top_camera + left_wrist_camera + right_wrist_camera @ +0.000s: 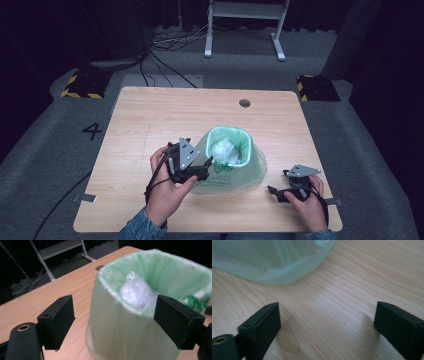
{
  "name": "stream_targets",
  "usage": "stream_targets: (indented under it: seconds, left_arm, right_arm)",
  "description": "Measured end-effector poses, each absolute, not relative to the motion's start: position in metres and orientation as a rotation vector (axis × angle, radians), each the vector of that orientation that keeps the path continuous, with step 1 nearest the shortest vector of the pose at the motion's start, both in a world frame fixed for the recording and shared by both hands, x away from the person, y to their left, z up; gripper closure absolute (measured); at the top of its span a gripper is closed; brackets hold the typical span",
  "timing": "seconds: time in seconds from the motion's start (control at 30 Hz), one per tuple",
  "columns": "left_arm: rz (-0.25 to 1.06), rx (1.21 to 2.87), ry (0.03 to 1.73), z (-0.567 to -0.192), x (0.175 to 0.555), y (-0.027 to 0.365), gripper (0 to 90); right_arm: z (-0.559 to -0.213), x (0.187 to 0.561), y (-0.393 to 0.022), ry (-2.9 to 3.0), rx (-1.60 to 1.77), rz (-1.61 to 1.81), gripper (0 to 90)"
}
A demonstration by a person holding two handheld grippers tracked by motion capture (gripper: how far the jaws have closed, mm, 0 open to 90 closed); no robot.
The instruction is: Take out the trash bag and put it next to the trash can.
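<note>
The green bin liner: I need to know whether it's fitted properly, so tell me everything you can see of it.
The thin translucent pale-green plastic bin liner lines a small upright bin on the wooden table. Its top is folded over the rim and hangs loosely down the outside, with dark green print at the front. A crumpled clear plastic wad lies inside. Whether the open left gripper touches it is unclear.

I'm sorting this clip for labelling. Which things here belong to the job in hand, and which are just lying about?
In the job:
- bin lined with green bag
- crumpled clear plastic inside it
- left gripper, open beside the bag
- right gripper, open over bare table

Lying about:
- white stand
- floor cables
</note>
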State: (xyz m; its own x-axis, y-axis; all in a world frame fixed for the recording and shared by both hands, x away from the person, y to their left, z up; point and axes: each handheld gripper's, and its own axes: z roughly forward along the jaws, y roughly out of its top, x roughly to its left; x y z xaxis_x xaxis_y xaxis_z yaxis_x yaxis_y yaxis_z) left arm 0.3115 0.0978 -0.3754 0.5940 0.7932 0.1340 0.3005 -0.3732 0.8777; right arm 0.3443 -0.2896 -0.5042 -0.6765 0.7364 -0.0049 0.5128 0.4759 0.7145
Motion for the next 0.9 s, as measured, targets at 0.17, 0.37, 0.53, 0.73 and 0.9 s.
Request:
stream_targets:
  seconds: [0.17, 0.37, 0.53, 0.73, 0.9]
  left_arm:
    - [0.635, 1.958, 0.873, -0.386, 0.296, 0.113, 16.0]
    - [0.568, 2.069, 0.844, -0.416, 0.295, 0.12, 16.0]
    - [0.528, 2.095, 0.85, -0.44, 0.297, 0.119, 16.2]
    - [0.464, 2.1, 0.851, -0.464, 0.306, 0.117, 19.4]
    - [0.404, 2.15, 0.768, -0.472, 0.313, 0.119, 55.3]
  right_arm:
    - [-0.494, 0.338, -0.288, 2.422, 1.003, 1.068, 17.7]
    - [-0.48, 0.328, -0.275, 2.44, 0.95, 1.108, 16.0]
    - [-0.475, 0.325, -0.258, 2.465, 0.866, 1.135, 16.0]
    - [-0.483, 0.333, -0.237, 2.48, 0.849, 1.128, 16.4]
    - [-0.489, 0.34, -0.224, 2.488, 0.826, 1.091, 19.8]
